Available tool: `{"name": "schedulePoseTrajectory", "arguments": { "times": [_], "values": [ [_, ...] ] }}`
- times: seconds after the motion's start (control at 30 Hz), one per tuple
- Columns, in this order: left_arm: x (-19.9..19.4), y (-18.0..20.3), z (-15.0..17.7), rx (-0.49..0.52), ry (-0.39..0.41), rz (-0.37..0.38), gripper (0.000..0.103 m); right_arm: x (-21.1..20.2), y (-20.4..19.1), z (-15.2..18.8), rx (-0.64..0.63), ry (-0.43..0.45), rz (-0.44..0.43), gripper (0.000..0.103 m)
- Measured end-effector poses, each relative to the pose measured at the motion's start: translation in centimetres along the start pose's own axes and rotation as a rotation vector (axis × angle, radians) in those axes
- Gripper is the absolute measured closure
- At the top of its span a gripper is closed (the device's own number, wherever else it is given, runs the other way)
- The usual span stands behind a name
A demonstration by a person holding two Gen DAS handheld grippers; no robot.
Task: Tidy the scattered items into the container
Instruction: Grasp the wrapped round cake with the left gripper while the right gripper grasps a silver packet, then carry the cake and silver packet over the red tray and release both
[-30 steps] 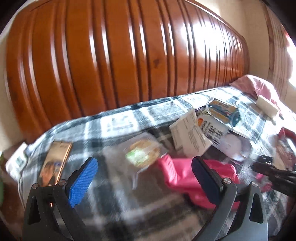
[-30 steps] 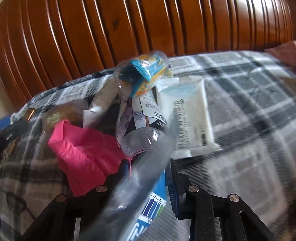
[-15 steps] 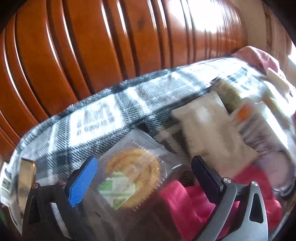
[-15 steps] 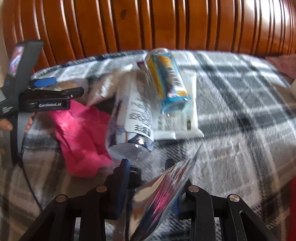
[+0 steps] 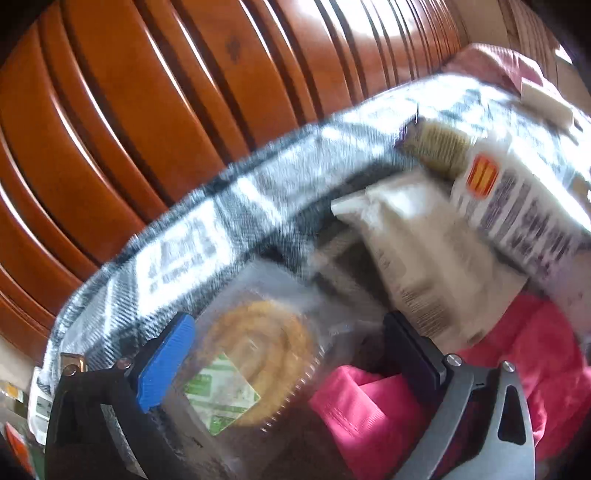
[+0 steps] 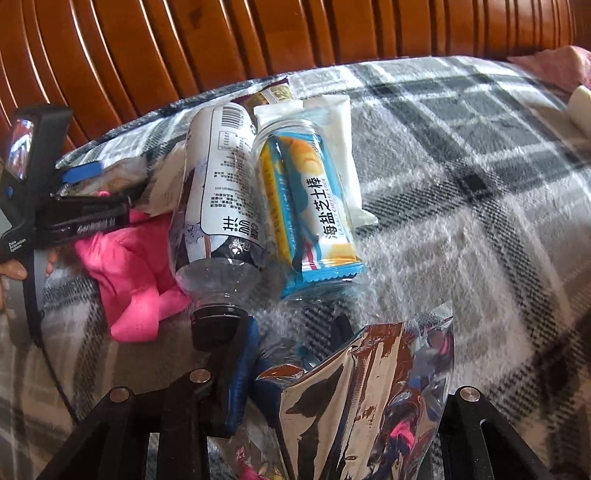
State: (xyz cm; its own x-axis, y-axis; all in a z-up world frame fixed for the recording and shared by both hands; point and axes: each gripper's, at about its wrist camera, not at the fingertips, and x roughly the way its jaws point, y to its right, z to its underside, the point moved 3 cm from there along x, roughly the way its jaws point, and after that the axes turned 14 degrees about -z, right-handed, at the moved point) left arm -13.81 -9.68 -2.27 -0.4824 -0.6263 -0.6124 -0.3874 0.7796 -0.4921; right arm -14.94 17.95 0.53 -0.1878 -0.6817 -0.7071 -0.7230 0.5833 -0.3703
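Observation:
My left gripper [image 5: 288,343] is open, its jaws either side of a clear-wrapped round pastry [image 5: 255,354] on the plaid blanket [image 5: 192,251]. A pink cloth [image 5: 517,354] and a cream packet [image 5: 428,258] lie to its right. My right gripper [image 6: 295,354] is shut on a shiny foil snack bag [image 6: 369,398]. Just ahead lie a plastic bottle [image 6: 218,210], a clear jar holding a blue snack bar [image 6: 310,218], a white wipes pack [image 6: 343,147] and the pink cloth [image 6: 129,269]. The left gripper [image 6: 81,206] shows at the left of the right wrist view.
A ribbed wooden headboard [image 6: 258,33] runs along the back of the bed. A pink pillow [image 6: 554,66] and a white block [image 6: 580,107] lie at the far right. No container shows in either view.
My left gripper has moved forward until the pastry sits between its jaws. My right gripper has pulled back with the foil bag; the bottle and jar now lie flat side by side.

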Motion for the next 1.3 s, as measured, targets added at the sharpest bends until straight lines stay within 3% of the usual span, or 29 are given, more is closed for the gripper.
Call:
{"name": "schedulePoseTrajectory", "arguments": {
  "times": [0.13,0.27,0.33,0.5,0.73,1.0,1.3],
  "values": [
    [0.9,-0.8,0.4,0.068,0.029,0.098,0.000,-0.1,0.7,0.3,0.008,-0.002,0.008,0.063],
    [3.3,-2.0,1.0,-0.019,-0.078,0.240,0.000,0.0,1.2,0.4,0.031,-0.002,-0.003,0.063],
    [4.2,-2.2,1.3,-0.068,-0.106,0.269,0.000,0.0,1.2,0.5,0.035,-0.002,-0.001,0.063],
    [3.9,-1.6,1.1,-0.083,-0.097,0.206,0.004,0.2,1.0,0.6,0.032,0.004,0.022,0.064],
    [2.2,-2.4,1.6,-0.143,-0.091,0.141,0.020,0.0,0.7,0.5,0.012,0.003,0.037,0.065],
    [0.9,-2.5,1.7,-0.161,-0.093,0.075,0.023,-0.9,-0.8,0.3,-0.059,0.011,0.048,0.073],
    [-3.7,-5.2,1.6,-0.258,-0.052,0.110,0.023,-3.2,-0.5,0.1,-0.014,0.088,0.036,0.080]
  ]
}}
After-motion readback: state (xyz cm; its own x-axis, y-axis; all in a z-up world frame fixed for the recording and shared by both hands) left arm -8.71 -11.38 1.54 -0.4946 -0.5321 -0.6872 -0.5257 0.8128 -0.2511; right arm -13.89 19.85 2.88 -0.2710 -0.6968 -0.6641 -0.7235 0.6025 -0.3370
